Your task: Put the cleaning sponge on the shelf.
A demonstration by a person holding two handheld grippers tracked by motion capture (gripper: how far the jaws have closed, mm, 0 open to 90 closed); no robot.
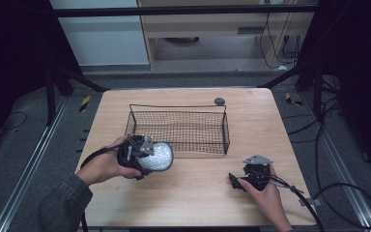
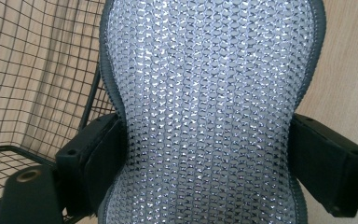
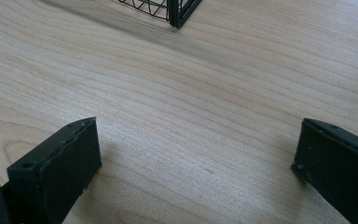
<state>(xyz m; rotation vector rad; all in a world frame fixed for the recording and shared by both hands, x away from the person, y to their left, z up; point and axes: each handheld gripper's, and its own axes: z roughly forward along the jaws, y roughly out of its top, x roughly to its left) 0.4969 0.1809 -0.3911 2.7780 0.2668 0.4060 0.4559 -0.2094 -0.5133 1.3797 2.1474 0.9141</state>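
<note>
The left tongs [image 1: 147,157] are clamped on a silvery scouring pad [image 1: 157,157], their two black jaws pinching its waist so that the pad narrows between them, as the left gripper view makes plain [image 2: 209,116]. The pad has a shiny woven face and a dark grey stitched edge. It is held at about eight o'clock on the bench [image 1: 193,193], just off the near left corner of the black wire basket [image 1: 178,128], which sits at the bench's centre. In the left gripper view the basket's mesh [image 2: 32,70] lies at nine o'clock of the pad. The right tongs [image 1: 234,180] rest at about five o'clock on the bench, jaws wide apart over bare wood with nothing between them. A small dark round thing [image 1: 219,101] lies at twelve o'clock, beyond the basket.
</note>
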